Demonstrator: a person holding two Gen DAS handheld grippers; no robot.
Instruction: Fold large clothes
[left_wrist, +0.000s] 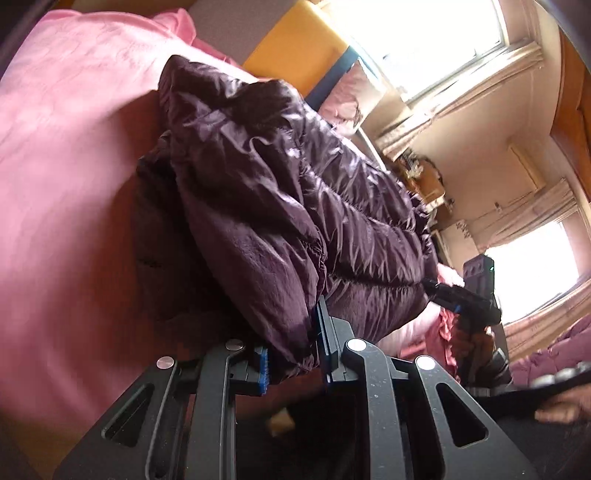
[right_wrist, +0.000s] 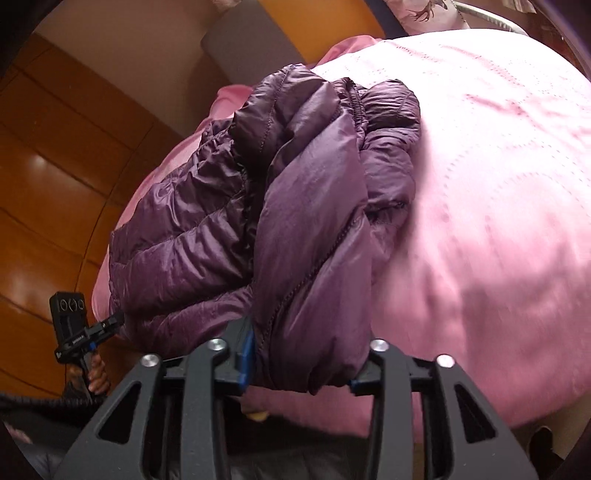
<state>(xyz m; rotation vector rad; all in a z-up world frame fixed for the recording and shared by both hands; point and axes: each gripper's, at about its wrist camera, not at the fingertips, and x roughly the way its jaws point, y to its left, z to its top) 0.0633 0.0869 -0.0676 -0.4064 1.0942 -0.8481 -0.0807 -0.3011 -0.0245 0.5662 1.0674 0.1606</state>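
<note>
On my left, the left gripper (left_wrist: 293, 354) is clenched on a fold of the purple puffer jacket (left_wrist: 280, 206), which lies bunched on the pink bedspread (left_wrist: 66, 177); to the right, my right gripper (right_wrist: 301, 373) grasps another thick fold of the same jacket.

Daylight floods in from the windows (left_wrist: 436, 40) at the upper right of the left wrist view, blown out to white glare; a second window at the right edge is overexposed too; the pink bedspread (left_wrist: 62, 177) on the left is soft with motion blur; the purple jacket (left_wrist: 280, 206) shines in streaks; both views bend strongly at the edges, with dark corners; in the right wrist view the light is even, the bedspread at right smeared, the wooden floor (right_wrist: 48, 173) glinting.
</note>
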